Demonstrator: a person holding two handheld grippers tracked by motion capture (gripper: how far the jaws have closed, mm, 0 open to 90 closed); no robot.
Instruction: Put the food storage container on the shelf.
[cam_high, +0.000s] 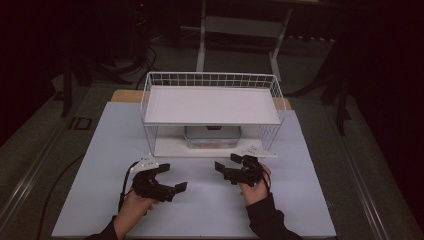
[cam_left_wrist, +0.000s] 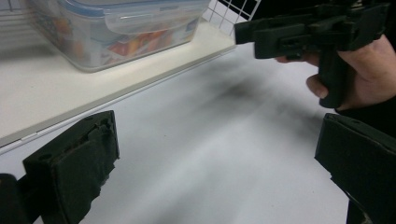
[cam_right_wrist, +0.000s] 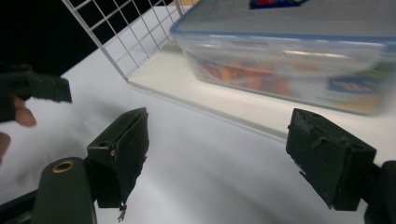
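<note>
White wire rack (cam_high: 212, 80) with two flat white shelves stands at the far side of a pale blue-white table sheet (cam_high: 200, 215). Light wooden tabletop edge (cam_high: 125, 95) shows behind it. Grey metal stand (cam_high: 201, 45) farther back. Black cable (cam_high: 52, 187) on grey floor, left.

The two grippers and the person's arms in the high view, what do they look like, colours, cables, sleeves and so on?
Both are black, pistol-gripped tools with two blocky black jaws. The left gripper carries a pale grey three-cornered plate on top and trails a black cable down past the hand. The right gripper has a similar grey plate. Up close, the right gripper's pads look like worn, rough-edged black foam. The person wears dark sleeves.
</note>
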